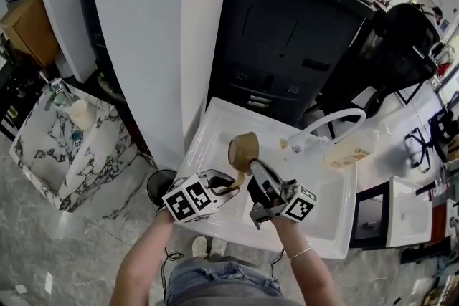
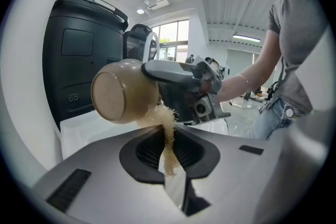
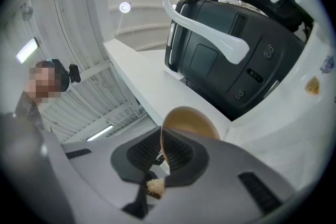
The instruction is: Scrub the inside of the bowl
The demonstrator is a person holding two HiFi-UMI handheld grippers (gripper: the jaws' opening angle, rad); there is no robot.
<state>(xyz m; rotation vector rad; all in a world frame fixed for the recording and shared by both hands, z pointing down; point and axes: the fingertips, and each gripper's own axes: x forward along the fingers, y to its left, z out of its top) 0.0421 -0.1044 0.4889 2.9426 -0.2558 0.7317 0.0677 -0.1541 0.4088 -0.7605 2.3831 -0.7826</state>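
- the right gripper (image 1: 257, 172) had its jaws narrowed onto the rim of the tan bowl (image 1: 244, 150); in the right gripper view the rim (image 3: 161, 147) ran straight down between the two dark pads (image 3: 184, 157).
- the bowl was held in the air above the white basin (image 1: 323, 226), tipped on its side, just in front of the black machine (image 1: 287, 32).
- in the left gripper view the bowl's flat base (image 2: 113, 94) faced the camera.
- the left gripper (image 1: 231, 186) had its jaws pinched on a strip of tan fibrous scrubber (image 2: 168, 144).
- the scrubber's frayed end rose from the jaws and touched the bowl at its lower edge, beside the right gripper's grey body (image 2: 189, 92); whether the fibres reached the inside of the bowl could not be told.
- the two grippers met close together at the bowl, the left one coming in from below.
- a white curved tap (image 1: 337, 118) and a pale bottle (image 1: 351, 150) stood at the far side of the basin, well apart from the bowl.
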